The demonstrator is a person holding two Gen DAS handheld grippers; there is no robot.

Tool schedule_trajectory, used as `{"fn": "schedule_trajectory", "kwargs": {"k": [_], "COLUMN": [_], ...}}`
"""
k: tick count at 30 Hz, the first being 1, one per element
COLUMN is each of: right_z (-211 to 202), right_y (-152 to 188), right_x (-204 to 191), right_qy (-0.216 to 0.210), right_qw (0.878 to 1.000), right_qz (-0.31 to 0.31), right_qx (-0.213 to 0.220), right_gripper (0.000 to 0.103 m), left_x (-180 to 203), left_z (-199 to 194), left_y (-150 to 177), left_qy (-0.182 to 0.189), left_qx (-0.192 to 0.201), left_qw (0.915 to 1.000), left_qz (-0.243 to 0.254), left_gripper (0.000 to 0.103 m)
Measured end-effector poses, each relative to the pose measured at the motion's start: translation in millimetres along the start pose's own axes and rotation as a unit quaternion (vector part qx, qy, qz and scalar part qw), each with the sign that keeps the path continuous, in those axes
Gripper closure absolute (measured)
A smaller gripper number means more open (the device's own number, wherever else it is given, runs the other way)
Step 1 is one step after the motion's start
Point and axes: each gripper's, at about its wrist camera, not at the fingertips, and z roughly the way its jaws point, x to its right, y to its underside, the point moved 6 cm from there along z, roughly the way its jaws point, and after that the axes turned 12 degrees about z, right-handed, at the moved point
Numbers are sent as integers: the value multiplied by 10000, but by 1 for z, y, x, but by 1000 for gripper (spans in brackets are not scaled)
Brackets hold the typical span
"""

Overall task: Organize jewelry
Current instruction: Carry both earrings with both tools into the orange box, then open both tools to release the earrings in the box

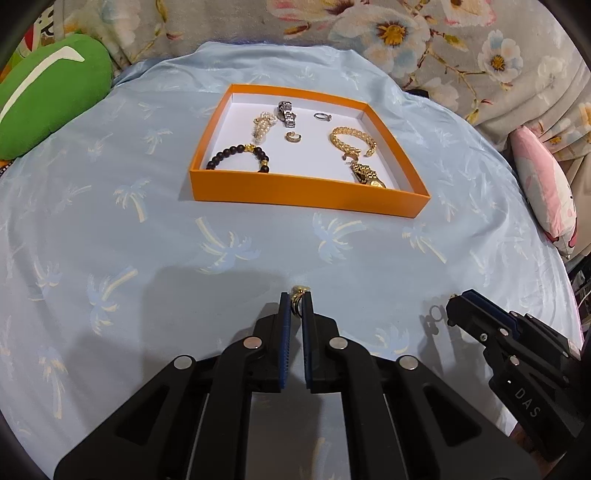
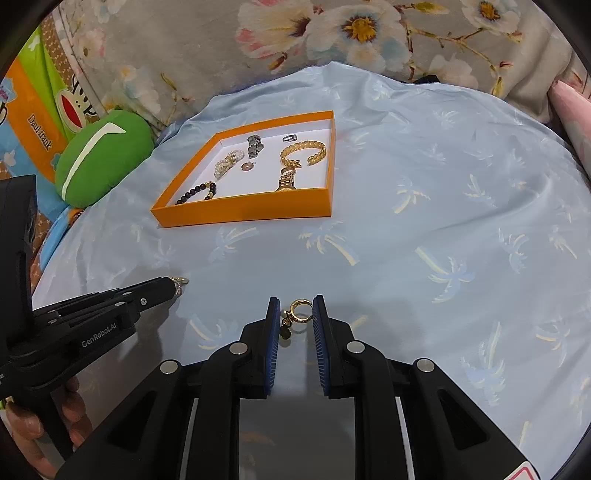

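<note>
My left gripper [image 1: 296, 303] is shut on a gold ring [image 1: 297, 295] just above the blue cloth; it also shows in the right wrist view [image 2: 176, 285]. My right gripper [image 2: 295, 314] is open around a gold hoop earring [image 2: 298, 311] lying on the cloth; its pads do not touch it. The right gripper also shows in the left wrist view [image 1: 456, 301]. An orange tray [image 1: 295, 190] farther back holds a black bead bracelet [image 1: 236, 155], a pearl piece [image 1: 264, 127], a gold bangle [image 1: 351, 142], a gold watch [image 1: 367, 175], a silver watch [image 1: 287, 110] and two rings.
A green cushion [image 1: 48, 107] lies at the far left and a pink pillow [image 1: 546, 188] at the right edge. A floral blanket [image 1: 369, 33] runs behind the blue palm-print cloth [image 1: 184, 258]. A printed orange bag [image 2: 33, 122] stands at the left.
</note>
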Motion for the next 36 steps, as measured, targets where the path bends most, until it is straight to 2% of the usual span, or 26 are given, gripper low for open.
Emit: {"fn": "schedule_trajectory", "kwargs": {"k": [12, 21, 27, 36], "right_z": [-14, -5, 26, 78], "right_y": [-16, -68, -105, -132], "right_x": [-16, -40, -53, -68], "right_qy": [-130, -279, -274, -327], "right_qw": [9996, 9976, 9972, 9977], "right_qz": [-141, -352, -411, -391], "right_qx": [225, 535, 556, 440], "right_gripper": [86, 86, 86, 86], "left_x": [-2, -8, -16, -30], "left_z": [-28, -40, -16, 33], "left_y": [-17, -69, -111, -133], "left_qy": [22, -64, -183, -138], "left_qx": [336, 807, 958, 780], "left_qw": [9994, 9967, 9951, 9968], "left_qz": [-12, 107, 170, 80], "left_gripper": [98, 98, 98, 98]}}
